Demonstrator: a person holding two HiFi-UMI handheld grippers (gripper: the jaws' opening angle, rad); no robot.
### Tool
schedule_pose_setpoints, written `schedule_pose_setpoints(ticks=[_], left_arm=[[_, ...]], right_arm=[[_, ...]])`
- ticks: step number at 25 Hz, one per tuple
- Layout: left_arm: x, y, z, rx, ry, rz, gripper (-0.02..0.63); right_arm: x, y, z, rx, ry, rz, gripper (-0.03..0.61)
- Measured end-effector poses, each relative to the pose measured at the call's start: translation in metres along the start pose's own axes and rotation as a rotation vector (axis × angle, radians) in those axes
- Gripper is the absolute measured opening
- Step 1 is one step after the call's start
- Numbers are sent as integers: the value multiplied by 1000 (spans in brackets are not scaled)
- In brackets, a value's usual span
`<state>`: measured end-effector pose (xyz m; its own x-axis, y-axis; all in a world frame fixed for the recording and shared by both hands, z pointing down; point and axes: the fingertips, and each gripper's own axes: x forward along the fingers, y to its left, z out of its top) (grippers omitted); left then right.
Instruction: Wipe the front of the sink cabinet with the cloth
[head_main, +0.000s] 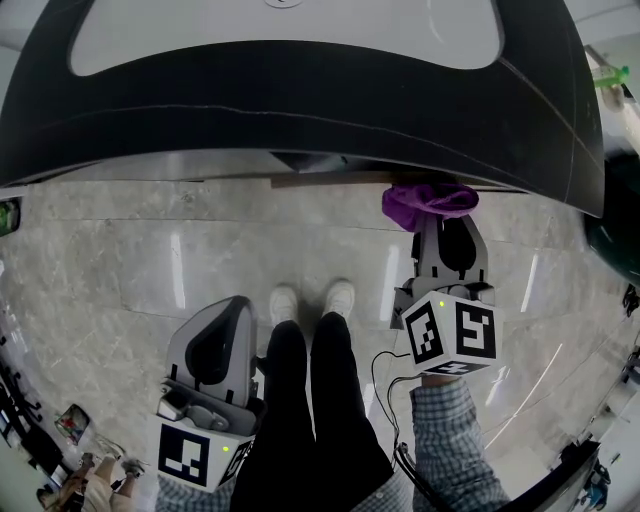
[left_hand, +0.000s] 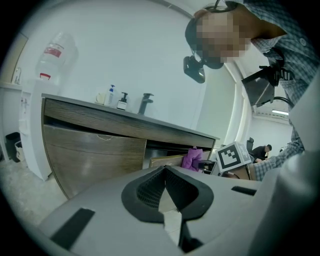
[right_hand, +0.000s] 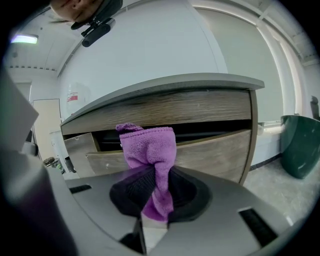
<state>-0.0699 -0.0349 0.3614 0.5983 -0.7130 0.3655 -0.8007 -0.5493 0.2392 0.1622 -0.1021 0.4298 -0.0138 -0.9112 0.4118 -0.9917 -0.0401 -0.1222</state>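
My right gripper (right_hand: 159, 175) clamps the purple cloth (right_hand: 150, 146), whose bunched top stands just before the wooden sink cabinet front (right_hand: 215, 150). My left gripper (left_hand: 165, 172), jaws together and empty, hangs well apart.

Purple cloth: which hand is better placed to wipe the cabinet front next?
Right. The right gripper grips the purple cloth close to the cabinet front; the left gripper is shut, empty, farther back.

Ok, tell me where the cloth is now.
The purple cloth is clamped in the right tool, close to the cabinet's drawer front below the counter, right of centre in the head view.
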Motion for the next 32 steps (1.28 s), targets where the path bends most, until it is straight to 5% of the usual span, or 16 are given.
schedule_pose_setpoints(ticks=[18,32], left_arm=[[-25,27,-14,-63,-4,87,11],[-31,40,-19,-45,-26,101,11]], right_arm=[[17,117,-26,-40,18,184,74],[31,156,-55,-156,56,257,75]])
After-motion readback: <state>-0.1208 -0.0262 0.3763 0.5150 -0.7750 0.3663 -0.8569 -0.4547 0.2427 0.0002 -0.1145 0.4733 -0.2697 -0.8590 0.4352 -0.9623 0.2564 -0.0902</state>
